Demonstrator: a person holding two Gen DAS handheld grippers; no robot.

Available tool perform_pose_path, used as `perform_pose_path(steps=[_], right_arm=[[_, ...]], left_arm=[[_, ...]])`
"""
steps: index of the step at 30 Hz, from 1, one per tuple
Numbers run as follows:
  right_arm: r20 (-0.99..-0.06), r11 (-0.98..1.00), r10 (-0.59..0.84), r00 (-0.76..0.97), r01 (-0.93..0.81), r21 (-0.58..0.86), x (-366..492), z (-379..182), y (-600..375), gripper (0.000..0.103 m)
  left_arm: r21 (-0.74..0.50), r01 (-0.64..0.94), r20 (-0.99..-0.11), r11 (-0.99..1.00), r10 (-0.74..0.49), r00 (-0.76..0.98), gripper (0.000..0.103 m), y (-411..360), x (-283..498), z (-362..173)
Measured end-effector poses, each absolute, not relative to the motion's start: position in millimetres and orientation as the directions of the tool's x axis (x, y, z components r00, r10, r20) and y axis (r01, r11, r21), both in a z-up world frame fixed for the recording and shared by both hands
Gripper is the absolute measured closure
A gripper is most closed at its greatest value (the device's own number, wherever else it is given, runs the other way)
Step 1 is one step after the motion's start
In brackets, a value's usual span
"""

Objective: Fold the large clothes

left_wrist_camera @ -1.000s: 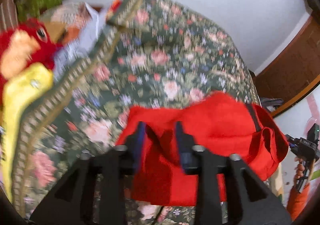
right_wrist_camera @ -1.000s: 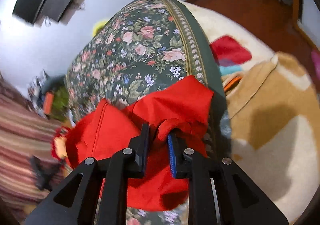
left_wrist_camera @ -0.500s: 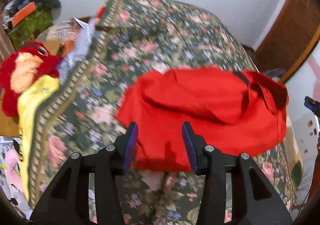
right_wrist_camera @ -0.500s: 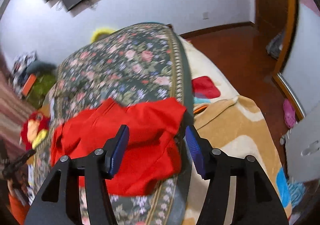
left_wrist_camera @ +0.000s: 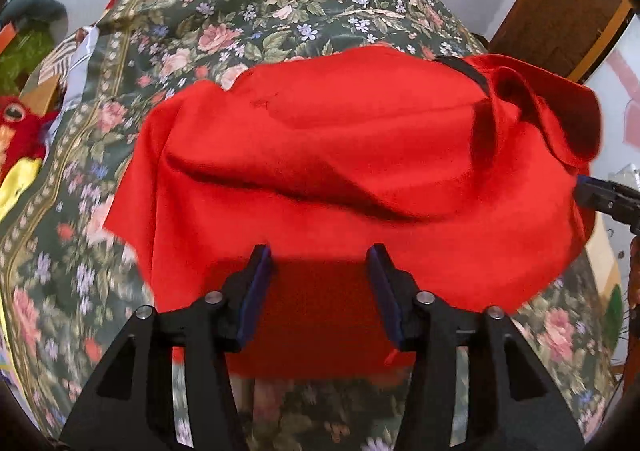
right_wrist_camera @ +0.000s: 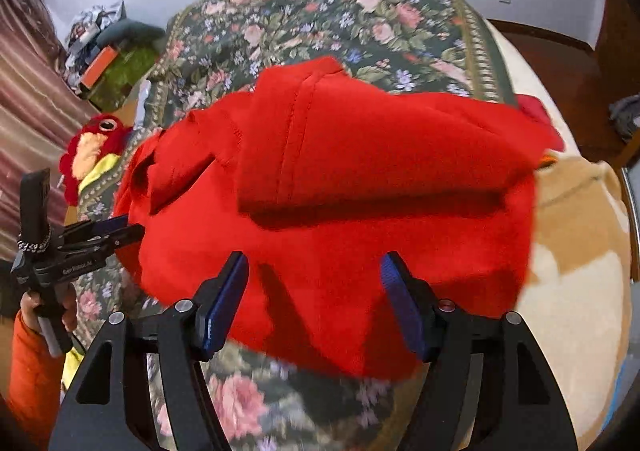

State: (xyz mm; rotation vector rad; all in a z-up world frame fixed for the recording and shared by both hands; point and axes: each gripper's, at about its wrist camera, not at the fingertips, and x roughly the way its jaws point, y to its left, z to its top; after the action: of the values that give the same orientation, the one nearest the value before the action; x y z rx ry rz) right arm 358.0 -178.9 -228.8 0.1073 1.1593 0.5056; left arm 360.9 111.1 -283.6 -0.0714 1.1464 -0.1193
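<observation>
Left wrist view, garment: the red garment (left_wrist_camera: 352, 155) lay in a loose heap on the floral bedspread (left_wrist_camera: 248, 11), filling the middle of the picture, a dark strap at about 2 o'clock.
Left wrist view, tool: the left gripper (left_wrist_camera: 320, 275) stood at 6 o'clock with its jaws apart; they had just been opening, and only flat cloth showed behind the gap, nothing pinched.
Left wrist view, pose: it pointed steeply down at the near hem, both fingers level with each other.
Left wrist view, other tool: the tip of the right gripper (left_wrist_camera: 600, 199) showed at 3 o'clock, just beside the heap's edge.

Right wrist view, garment: the same cloth (right_wrist_camera: 360, 179) sat mid-frame, a folded flap with a seam on top, its 3 o'clock edge near the tan blanket (right_wrist_camera: 576, 251).
Right wrist view, tool: the right gripper (right_wrist_camera: 314, 299) was spread wide, having just been opening, and gripped nothing.
Right wrist view, pose: tilted down over the near hem; at 9 o'clock a hand (right_wrist_camera: 44, 307) with an orange sleeve (right_wrist_camera: 28, 371) carried the left gripper (right_wrist_camera: 116, 231) level toward the heap.

Step, judged: release done, a fresh grip probably next.
Doing it well: take one layer at the hem corners, both tools matched, and lift evenly so the flap does not bunch.
</observation>
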Motion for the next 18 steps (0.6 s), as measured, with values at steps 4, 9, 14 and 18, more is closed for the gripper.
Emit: perform_pose_path(steps=[4, 9, 14, 18], right_arm=[[-0.827, 0.885, 0.447, 0.340, -0.305, 0.352, 387, -227, -185, 0.038], [-0.786, 0.917, 0.391, 0.479, -0.134, 0.375, 425, -217, -217, 0.038], [-0.790, 0.961, 0.211, 0.575, 0.027, 0.276, 426, -208, -243, 0.038], [-0.792, 0.961, 0.256, 0.554, -0.058, 0.270, 400, -201, -234, 0.038]], left_arm=[[-0.083, 0.037, -0.896, 0.996, -0.091, 0.435, 0.051, 118, 398, -285], [-0.051, -0.116, -0.875, 0.992, 0.011, 0.483, 0.051, 153, 445, -277], [-0.113, -0.282, -0.837, 0.953, 0.062, 0.544, 0.051, 192, 450, -259], [-0.119, -0.250, -0.845, 0.961, 0.034, 0.534, 0.051, 192, 432, -256]])
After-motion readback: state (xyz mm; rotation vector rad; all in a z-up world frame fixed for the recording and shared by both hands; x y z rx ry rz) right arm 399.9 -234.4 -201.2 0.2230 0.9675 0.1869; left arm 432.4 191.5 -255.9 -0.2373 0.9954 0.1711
